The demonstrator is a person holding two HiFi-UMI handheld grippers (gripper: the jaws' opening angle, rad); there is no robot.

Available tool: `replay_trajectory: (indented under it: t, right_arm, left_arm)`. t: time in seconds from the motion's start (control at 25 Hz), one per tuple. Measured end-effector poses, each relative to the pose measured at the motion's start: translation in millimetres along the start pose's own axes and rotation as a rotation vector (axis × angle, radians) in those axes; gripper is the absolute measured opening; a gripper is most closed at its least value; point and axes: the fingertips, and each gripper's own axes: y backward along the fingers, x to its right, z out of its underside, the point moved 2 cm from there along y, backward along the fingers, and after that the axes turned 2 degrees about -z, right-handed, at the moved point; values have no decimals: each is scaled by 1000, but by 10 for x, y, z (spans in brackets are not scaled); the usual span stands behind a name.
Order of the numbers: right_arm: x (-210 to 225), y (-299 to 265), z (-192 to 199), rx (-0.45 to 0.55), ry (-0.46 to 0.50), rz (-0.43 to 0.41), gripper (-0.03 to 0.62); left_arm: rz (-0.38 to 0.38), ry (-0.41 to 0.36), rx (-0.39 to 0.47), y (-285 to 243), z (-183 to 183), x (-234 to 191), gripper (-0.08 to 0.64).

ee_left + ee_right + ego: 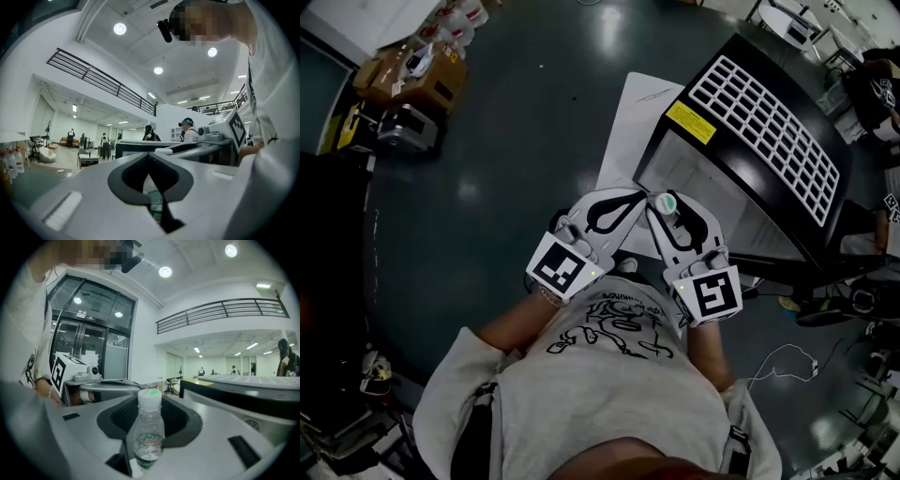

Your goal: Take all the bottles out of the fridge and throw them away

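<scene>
Both grippers are held close together in front of a person's printed shirt point(609, 366), just beside a black fridge point(741, 202) topped by a white grille point(769, 122). The right gripper point(664, 208) is closed on a clear water bottle point(149, 432): its jaws are pinched on the lower body, and the bottle is kept upright, its white cap with a green dot raised above them. The left gripper point(639, 197) is seen with its jaw tips drawn together around a second bottle point(154, 202), of which only the clear shoulder and a green label can be made out in the gap between the jaws. Both bottles are thus found outside the fridge, carried above the dark floor point(516, 141). A white sheet point(628, 131) is laid on the floor against the fridge, and cardboard boxes point(403, 80) are stacked well apart at the far left.
</scene>
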Motion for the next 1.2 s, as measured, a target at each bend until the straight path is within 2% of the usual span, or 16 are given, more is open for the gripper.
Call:
replay_trajectory:
  t: [0.28, 0.6, 1.2]
  right_arm:
    - [-316, -355, -99, 12, 30, -103, 155]
    - [-960, -1078, -196, 16, 76, -253, 153]
    - [-2175, -1981, -383, 20, 126, -478, 153]
  left_arm:
    - [-81, 8, 8, 337, -60, -328, 6]
    - [-213, 22, 24, 1034, -34, -981, 6]
    - [-437, 35, 53, 2333, -46, -1757, 6]
